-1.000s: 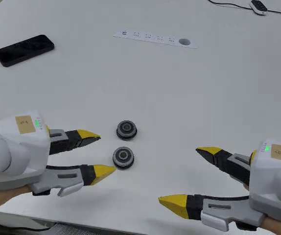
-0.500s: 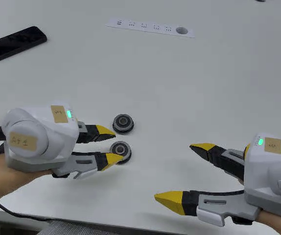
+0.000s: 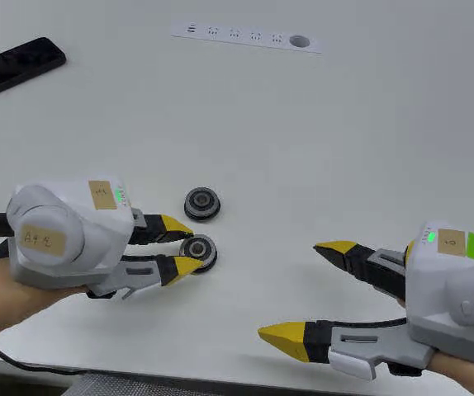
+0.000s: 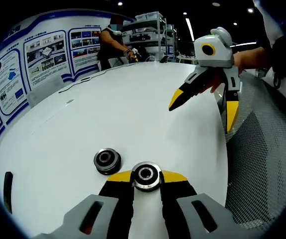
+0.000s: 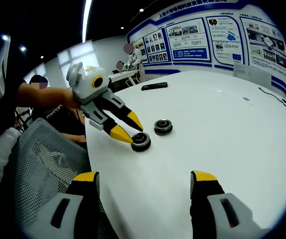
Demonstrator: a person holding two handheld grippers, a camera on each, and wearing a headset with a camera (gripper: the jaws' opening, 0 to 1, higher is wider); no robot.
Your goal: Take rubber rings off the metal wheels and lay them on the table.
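Two small metal wheels with black rubber rings lie flat on the white table. The near wheel sits between the yellow tips of my left gripper, which is shut on its sides. The far wheel lies free just beyond it. My right gripper hangs open over the table's near right part, a good way from both wheels, with nothing between its jaws.
A black phone lies at the far left and a white power strip at the far middle. The table's near edge runs close below both grippers. A mesh chair stands by that edge.
My left gripper moved right to the near wheel and its jaws closed in around it. The right gripper barely moved. The head camera tilted, shifting the picture.
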